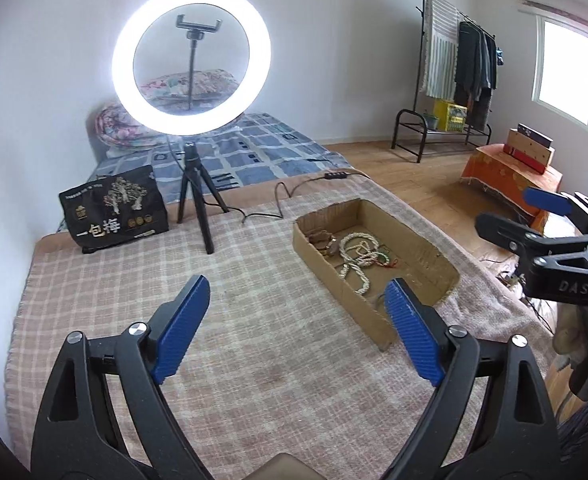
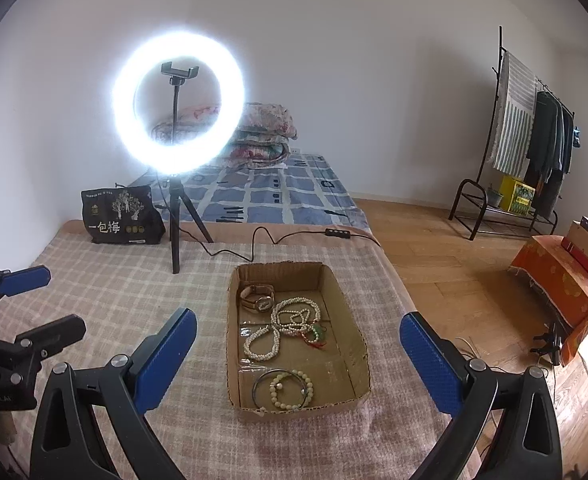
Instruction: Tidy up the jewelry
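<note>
Checked pink-and-cream blanket [image 2: 134,300] covers the work surface; apart from the box, nothing on its open weave looks like jewelry, only a lit ring light [image 2: 178,104] on its tripod near the far edge and a black printed snack bag [image 2: 124,216] beside it. Shallow cardboard box [image 2: 358,344] sits on the blanket toward the right edge, open-topped, and it holds everything that counts. Largest piece inside: a long cream bead necklace [image 2: 290,320], looped over itself in the middle of the box. Behind it, at the far-left corner, a wristwatch [image 2: 260,298] with a tan strap. At the near end, a thin dark bangle [image 2: 280,390] overlapping a cream bead bracelet [image 2: 292,390]. Smallest: a green bead piece with red cord [image 2: 318,336] just right of the necklace, touching or nearly so. Left gripper [image 1: 298,312] hangs over bare blanket, jaws spread wide, nothing between them. Right gripper [image 2: 298,344] hangs in front of the box, jaws likewise wide apart and empty. Judgement: collecting appears done, as all visible pieces are in the box. What may remain is untangling the necklace loops and separating the overlapping pieces, if tidier sorting is wanted; no dividers show.
</note>
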{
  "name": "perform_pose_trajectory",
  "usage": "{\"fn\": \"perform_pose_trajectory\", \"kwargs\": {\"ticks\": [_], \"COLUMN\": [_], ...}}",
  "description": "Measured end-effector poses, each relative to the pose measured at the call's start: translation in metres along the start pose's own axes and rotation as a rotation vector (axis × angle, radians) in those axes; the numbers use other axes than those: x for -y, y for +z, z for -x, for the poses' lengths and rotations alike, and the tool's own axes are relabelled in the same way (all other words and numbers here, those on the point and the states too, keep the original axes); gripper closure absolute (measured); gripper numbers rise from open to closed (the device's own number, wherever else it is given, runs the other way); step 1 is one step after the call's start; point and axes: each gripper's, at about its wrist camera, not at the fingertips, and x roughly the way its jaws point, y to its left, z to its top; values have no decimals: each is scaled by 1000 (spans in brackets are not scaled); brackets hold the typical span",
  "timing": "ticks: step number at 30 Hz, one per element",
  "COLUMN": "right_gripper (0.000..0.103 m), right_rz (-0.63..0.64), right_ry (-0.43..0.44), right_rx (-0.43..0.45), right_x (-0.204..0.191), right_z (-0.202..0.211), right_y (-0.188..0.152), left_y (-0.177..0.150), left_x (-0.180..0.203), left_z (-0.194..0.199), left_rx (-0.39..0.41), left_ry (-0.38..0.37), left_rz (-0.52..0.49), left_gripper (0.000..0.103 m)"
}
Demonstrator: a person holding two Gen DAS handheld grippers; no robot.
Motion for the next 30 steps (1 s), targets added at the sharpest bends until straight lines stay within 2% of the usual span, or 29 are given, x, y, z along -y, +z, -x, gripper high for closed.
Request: {"fn": "perform_pose_trajectory", "kwargs": {"ticks": [9,11,13,16,30], "right_gripper": [0,0,0,0,0], "right_rz": [12,17,12,-12,-22], "right_ry": [20,17,9,-9,-24], "right_rx": [12,13,13,10,-11], "right_x": [-11,-13,-12,-7,2], "right_z": [1,0,-2,-4,-16], "right_y": [-18,-21,-22,-25,-29], "left_y": [-3,-3,-3,-3,-3], "left_x": [-3,-1,2,7,14], "left_z": [9,11,13,17,11], "left_rx": [25,34,41,55,18], "left_ry": [16,9,6,14,20], "left_rz": [-5,-10,-17,-40,-58], "left_gripper": [9,7,1,0,0]}}
